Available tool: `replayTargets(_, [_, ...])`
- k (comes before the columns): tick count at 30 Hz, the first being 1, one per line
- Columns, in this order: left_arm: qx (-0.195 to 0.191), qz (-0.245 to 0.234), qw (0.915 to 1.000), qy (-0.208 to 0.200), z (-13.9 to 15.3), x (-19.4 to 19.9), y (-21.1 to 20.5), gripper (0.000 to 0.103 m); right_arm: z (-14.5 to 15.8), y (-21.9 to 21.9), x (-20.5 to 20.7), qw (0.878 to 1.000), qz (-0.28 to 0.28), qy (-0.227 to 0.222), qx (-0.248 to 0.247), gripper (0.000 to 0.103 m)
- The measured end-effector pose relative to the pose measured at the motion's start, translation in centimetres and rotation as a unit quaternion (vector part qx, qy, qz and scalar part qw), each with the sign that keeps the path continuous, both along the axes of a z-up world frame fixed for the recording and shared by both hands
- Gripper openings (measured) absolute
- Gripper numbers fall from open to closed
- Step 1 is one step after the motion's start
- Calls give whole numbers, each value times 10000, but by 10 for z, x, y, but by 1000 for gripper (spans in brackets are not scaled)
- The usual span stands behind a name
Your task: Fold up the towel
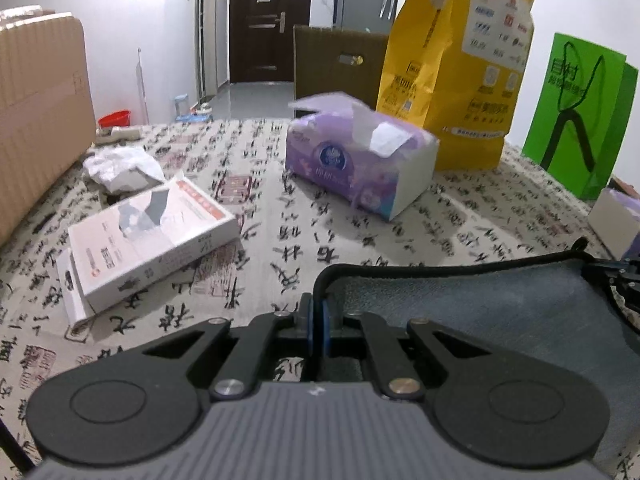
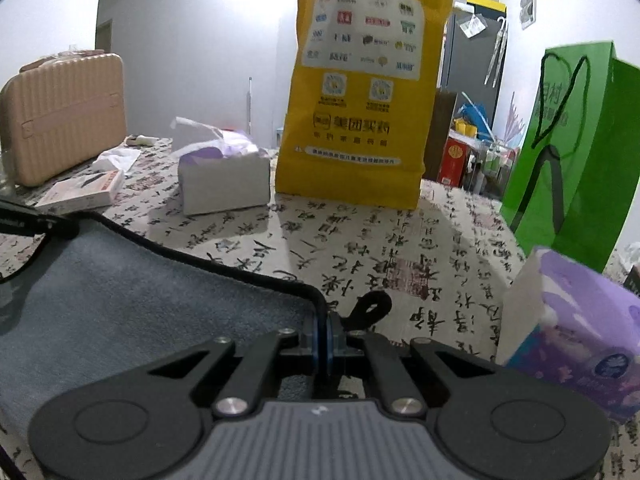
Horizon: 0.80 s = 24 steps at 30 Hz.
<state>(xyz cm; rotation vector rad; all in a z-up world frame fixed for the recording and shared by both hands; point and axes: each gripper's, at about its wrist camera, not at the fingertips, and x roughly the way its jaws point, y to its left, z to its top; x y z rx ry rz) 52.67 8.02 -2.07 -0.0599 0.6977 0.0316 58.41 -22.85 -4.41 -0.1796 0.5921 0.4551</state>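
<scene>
Towel (image 1: 500, 312) spans between my two sets of fingers: left gripper (image 1: 319, 322) and right gripper (image 2: 323, 330) each pinch closed on a black-trimmed corner, edge taut.

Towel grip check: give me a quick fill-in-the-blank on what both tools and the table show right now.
1. The left tool is shut on a corner of the grey ____.
2. The right tool grips the towel at its black-trimmed ____.
3. The tall paper bag standing behind the tissue pack is ____ in colour.
4. The tablecloth is printed with black ____.

Missing words: towel; corner; yellow; calligraphy
</scene>
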Motion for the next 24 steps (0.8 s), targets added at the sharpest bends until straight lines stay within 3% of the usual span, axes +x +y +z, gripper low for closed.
replayTargets(3, [23, 1, 10000, 16, -5, 0, 3, 10, -7, -4, 4, 9999, -105, 45, 56, 15])
replayTargets(4, [40, -19, 10000, 1, -5, -1, 3, 11, -7, -5, 6, 9998, -149, 72, 105, 22])
replayTargets(6, [133, -4, 9999, -1, -6, -1, 2, 24, -7, -10, 8, 9994, -309, 69, 148, 41])
replayTargets(7, [173, 59, 9998, -8, -6, -1, 3, 42, -7, -11, 9, 9991, -381, 92, 160, 49])
replayTargets(8, [188, 112, 9998, -18, -7, -1, 4, 52, -8, -13, 9, 9988, -426, 114, 188, 52])
replayTargets(10, [176, 148, 9997, 8, -8, -1, 7, 55, -8, -16, 10, 9987, -435, 132, 247, 52])
replayTargets(13, [167, 269, 9995, 25, -8, -2, 12, 84, -8, -15, 10, 9987, -424, 137, 238, 63])
replayTargets(14, [125, 267, 9996, -26, -9, -3, 14, 85, -8, -15, 10, 9987, -429, 146, 242, 68])
replayTargets(19, [-121, 413, 9990, -146, -10, -8, 25, 94, -5, -23, 6, 9973, -575, 18, 451, 70])
replayTargets(24, [77, 507, 9985, -204, -4, -25, 27, 99, 0, -34, -10, 9962, -703, -1, 510, 78])
